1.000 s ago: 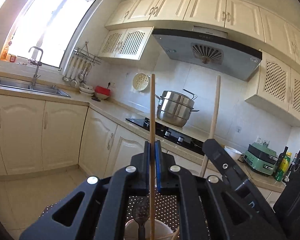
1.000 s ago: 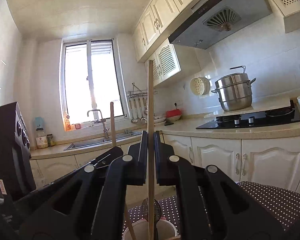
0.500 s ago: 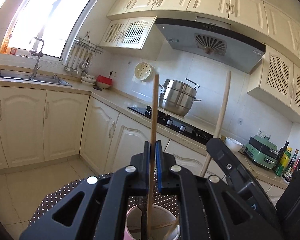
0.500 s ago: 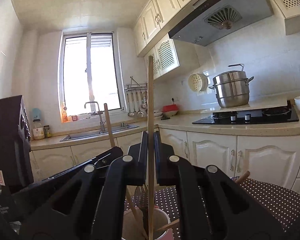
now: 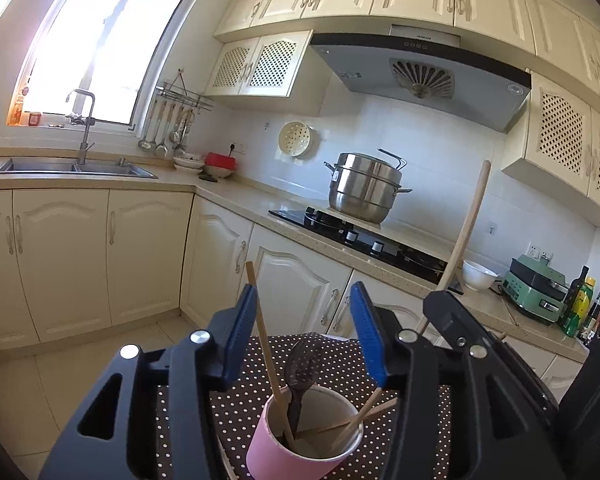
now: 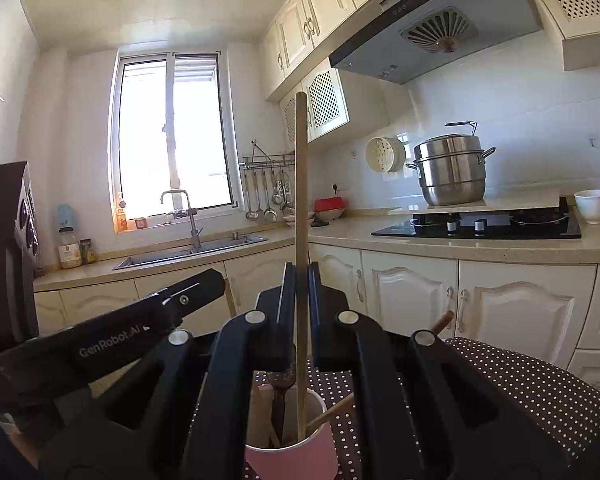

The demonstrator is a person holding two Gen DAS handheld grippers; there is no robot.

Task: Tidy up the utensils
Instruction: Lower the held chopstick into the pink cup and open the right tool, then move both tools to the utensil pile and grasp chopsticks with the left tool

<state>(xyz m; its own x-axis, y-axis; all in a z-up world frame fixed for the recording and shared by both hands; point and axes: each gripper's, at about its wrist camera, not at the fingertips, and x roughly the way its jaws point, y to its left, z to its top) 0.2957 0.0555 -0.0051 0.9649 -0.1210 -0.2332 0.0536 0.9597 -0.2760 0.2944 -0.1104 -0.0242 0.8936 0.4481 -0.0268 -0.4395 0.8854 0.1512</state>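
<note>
Utensils are gathered in a pink paper cup (image 5: 300, 446) on a brown polka-dotted cloth (image 5: 332, 364): thin wooden chopsticks and a dark perforated plastic spoon (image 5: 300, 368). One leaning wooden chopstick (image 5: 264, 332) is seen between the opening left gripper (image 5: 304, 330) fingers, beside the left pad, not pressed. A long upright wooden stick (image 6: 301, 240) is clamped by the closed right gripper (image 6: 301, 292), its lower end inside the cup below the fingers.

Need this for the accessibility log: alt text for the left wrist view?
The left gripper, its blue-padded jaws opening, hangs over a pink cup on a polka-dot cloth; a wooden chopstick leans free between them into the cup, beside a dark slotted spoon. Behind lies a cream kitchen.
</note>
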